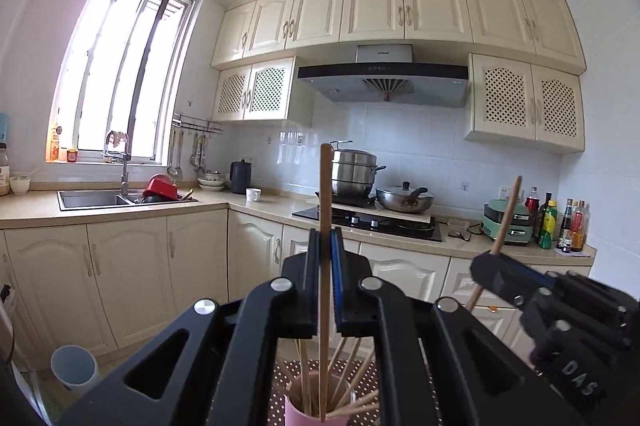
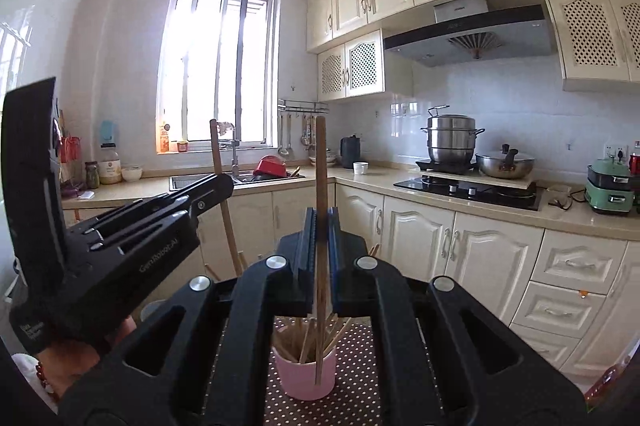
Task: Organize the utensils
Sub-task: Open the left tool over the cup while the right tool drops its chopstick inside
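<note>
My left gripper is shut on a wooden chopstick held upright, its lower end over the pink cup that holds several chopsticks. My right gripper is shut on another upright wooden chopstick, whose lower end hangs in front of the pink cup. The right gripper also shows in the left wrist view with its chopstick slanting up. The left gripper shows in the right wrist view with its chopstick.
The cup stands on a brown polka-dot cloth. A white cup is at lower left. Behind are cream cabinets, a sink, a stove with pots, a green appliance and bottles.
</note>
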`<control>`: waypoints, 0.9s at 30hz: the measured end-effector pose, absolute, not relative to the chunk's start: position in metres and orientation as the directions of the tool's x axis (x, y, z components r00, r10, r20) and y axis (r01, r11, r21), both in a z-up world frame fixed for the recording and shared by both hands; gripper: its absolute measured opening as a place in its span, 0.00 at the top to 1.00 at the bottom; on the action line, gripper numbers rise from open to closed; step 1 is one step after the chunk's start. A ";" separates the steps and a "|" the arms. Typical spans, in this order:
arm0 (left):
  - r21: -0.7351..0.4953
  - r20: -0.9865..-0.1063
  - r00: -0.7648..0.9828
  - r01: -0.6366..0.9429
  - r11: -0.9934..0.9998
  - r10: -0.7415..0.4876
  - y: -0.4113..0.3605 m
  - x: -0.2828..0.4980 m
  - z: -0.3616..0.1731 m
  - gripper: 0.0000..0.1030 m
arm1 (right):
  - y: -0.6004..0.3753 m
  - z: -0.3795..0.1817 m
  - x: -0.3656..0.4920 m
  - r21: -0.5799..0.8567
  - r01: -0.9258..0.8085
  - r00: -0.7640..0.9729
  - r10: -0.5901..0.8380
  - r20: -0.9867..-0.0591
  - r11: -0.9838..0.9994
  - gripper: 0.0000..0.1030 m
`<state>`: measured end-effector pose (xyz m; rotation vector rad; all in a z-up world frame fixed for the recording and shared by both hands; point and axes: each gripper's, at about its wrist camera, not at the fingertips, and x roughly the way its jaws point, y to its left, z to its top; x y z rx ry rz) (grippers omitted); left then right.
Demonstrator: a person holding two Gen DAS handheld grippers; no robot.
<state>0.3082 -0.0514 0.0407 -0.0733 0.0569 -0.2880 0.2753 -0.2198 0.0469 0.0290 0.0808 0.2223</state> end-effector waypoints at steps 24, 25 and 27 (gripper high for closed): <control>-0.019 -0.129 0.956 0.265 0.964 -0.265 -0.065 0.358 -0.009 0.92 | -0.218 0.022 0.330 0.077 -0.235 0.968 0.240 -0.077 0.969 0.95; -0.025 -0.136 0.952 0.273 0.962 -0.273 -0.064 0.358 -0.009 0.88 | -0.217 0.020 0.330 0.080 -0.237 0.967 0.243 -0.082 0.968 0.95; -0.038 -0.155 0.947 0.279 0.960 -0.281 -0.063 0.360 -0.010 0.69 | -0.217 0.018 0.331 0.083 -0.240 0.964 0.247 -0.093 0.967 0.94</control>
